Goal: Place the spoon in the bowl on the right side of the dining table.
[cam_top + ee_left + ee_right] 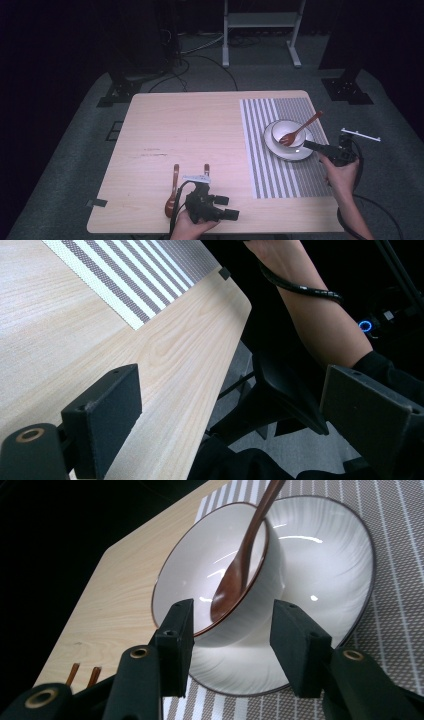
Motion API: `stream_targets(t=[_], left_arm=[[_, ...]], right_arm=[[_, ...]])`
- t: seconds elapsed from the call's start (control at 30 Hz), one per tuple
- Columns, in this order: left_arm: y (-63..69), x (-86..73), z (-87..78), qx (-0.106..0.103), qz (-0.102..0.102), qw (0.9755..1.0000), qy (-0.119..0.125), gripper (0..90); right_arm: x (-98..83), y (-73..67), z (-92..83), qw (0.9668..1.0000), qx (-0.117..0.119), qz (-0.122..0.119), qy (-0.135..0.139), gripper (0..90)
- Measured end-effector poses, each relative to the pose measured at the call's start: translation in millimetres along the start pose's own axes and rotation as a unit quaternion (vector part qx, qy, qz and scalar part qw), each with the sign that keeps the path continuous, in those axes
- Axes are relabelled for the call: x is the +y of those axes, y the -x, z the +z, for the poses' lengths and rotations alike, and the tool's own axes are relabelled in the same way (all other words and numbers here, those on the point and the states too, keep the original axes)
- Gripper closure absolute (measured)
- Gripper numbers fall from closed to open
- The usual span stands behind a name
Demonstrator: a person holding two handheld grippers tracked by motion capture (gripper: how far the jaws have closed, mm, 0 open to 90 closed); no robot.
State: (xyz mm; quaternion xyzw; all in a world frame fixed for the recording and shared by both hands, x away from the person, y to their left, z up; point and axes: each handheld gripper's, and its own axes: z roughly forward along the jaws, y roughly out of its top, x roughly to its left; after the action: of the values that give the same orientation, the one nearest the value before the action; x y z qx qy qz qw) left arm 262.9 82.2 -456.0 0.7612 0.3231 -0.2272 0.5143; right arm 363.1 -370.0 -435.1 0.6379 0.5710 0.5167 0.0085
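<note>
The bowl (220, 575) stands on a white plate (325, 570), which rests on the striped mat (280, 175) at the right side of the table (190, 125). A brown wooden spoon (240, 570) lies in the bowl, its handle leaning out over the rim. The right gripper (230, 645) is at the bowl's near side with its jaws spread, one on each side of the bowl's wall; whether they touch it cannot be told. In the high view the right gripper (312, 146) reaches the plate's edge from the right. The left gripper (190, 169) rests near the table's front edge, jaws spread with nothing between them, and a second wooden spoon (172, 192) lies just beside it.
</note>
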Motion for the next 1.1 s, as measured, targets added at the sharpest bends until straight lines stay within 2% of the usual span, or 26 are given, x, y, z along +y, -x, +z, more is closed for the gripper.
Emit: stream_targets(t=[0.33, 0.73, 0.9, 1.1], left_arm=[[-0.2, 0.0, -0.4, 0.002, 0.001, 1.0000, 0.000, 8.4], [-1.0, -0.2, -0.8, 0.002, -0.002, 1.0000, 0.001, 8.4], [-0.4, 0.0, -1.0, 0.002, 0.001, 1.0000, 0.002, 8.4], [-0.4, -0.1, -1.3, 0.001, -0.001, 1.0000, 0.003, 8.4]], right_arm=[[-15.0, -9.6, -1.3, 0.9997, 0.012, -0.015, -0.018, 49.6], [-31.2, -12.3, -1.4, 0.9990, 0.023, -0.014, -0.037, 48.7], [-38.8, -15.2, 1.0, 0.9984, 0.024, -0.022, -0.046, 47.8], [-44.6, -15.2, 1.4, 0.9982, 0.029, -0.022, -0.048, 47.3]])
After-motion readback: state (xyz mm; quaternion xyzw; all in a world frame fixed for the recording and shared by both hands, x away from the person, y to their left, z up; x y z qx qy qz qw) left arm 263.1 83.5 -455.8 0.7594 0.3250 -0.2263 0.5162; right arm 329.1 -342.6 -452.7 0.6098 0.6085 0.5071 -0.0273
